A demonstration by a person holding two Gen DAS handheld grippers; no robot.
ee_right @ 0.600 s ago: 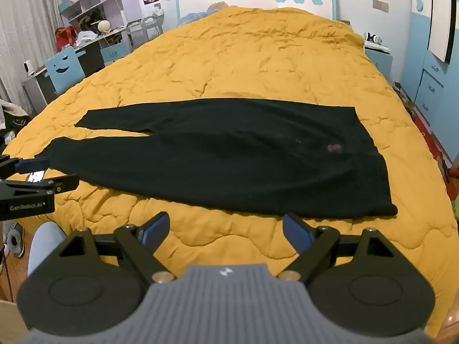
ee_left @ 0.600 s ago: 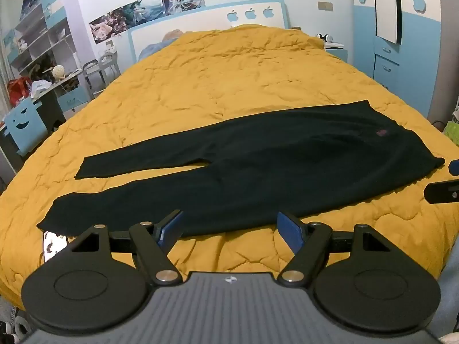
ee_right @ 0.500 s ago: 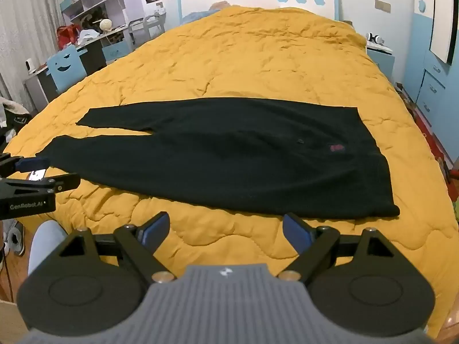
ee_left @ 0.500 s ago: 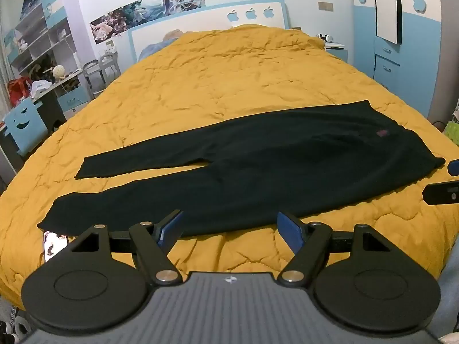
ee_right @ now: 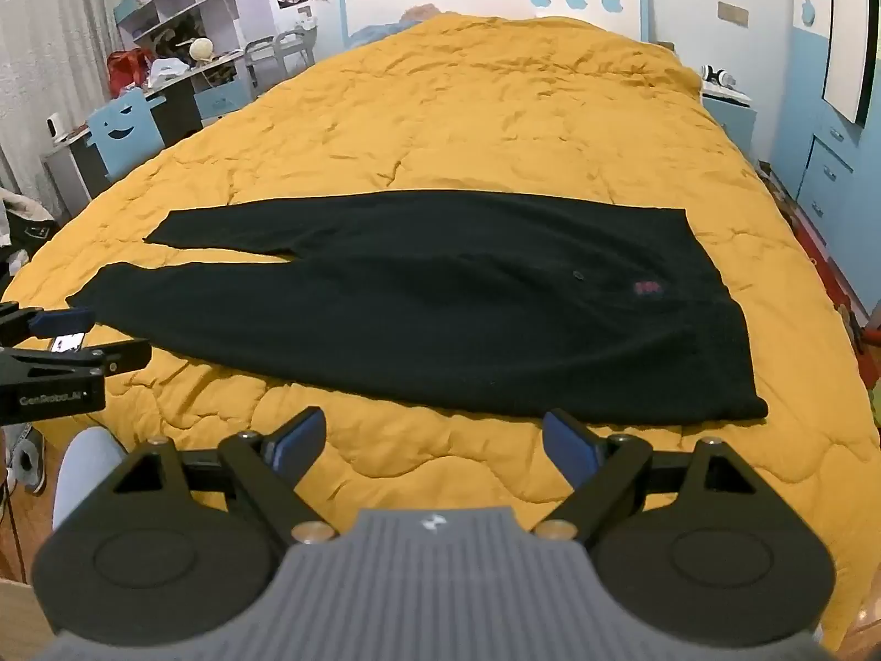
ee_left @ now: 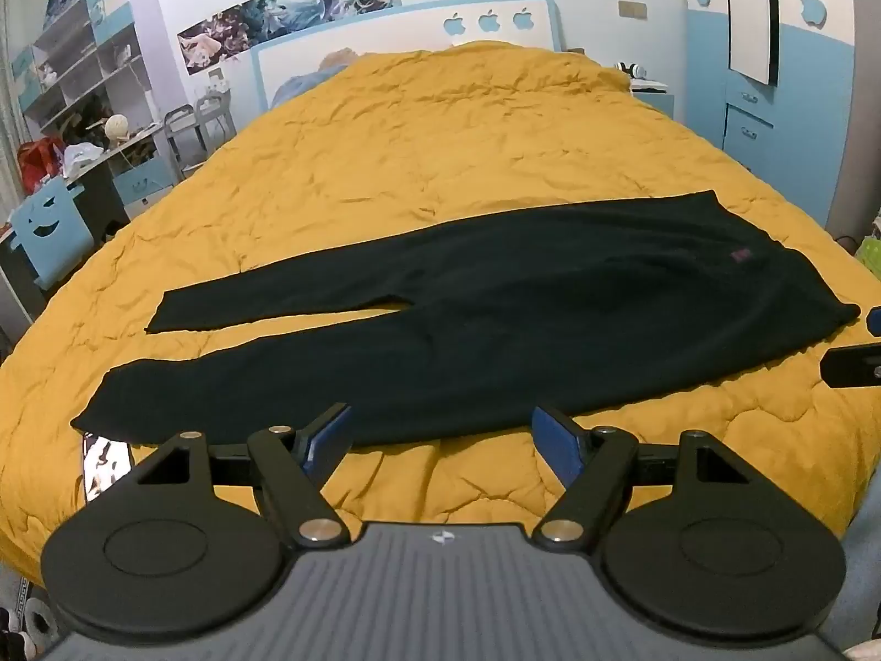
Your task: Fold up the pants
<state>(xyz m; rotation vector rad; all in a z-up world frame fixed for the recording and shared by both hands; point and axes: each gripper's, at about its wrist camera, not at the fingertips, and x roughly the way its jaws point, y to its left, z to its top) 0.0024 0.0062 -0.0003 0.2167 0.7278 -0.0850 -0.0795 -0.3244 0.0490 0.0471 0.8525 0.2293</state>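
Both claws hang above the near edge of the bed, fingers spread wide, holding nothing. On the left side, the left gripper (ee_left: 440, 438) hovers just short of the black pants (ee_left: 495, 330), its blue pads (ee_left: 325, 435) over the yellow quilt (ee_left: 440, 165) close to the hem end of the nearer leg. A small pale item (ee_left: 104, 457) lies on the quilt at the near left corner of the bed, just under that hem; what it is cannot be made out.

Moving right, the pants lie flat and full length across the bed, parallel to its near edge. The two legs run toward the left edge with a narrow wedge of quilt showing between them; the farther leg ends a little short of the nearer one. The seat and waistband sit toward the right edge, where a small reddish label (ee_right: 647, 287) shows.

Farther right, the right gripper (ee_right: 435, 443) hovers over bare quilt in front of the waistband end, near the cloth but not touching it.

As for progress, the folding seems not yet begun: the garment is spread out, smooth and unfolded, and neither claw has a grip on it. By my reading, everything is left: laying one leg over the other, then folding along the length.
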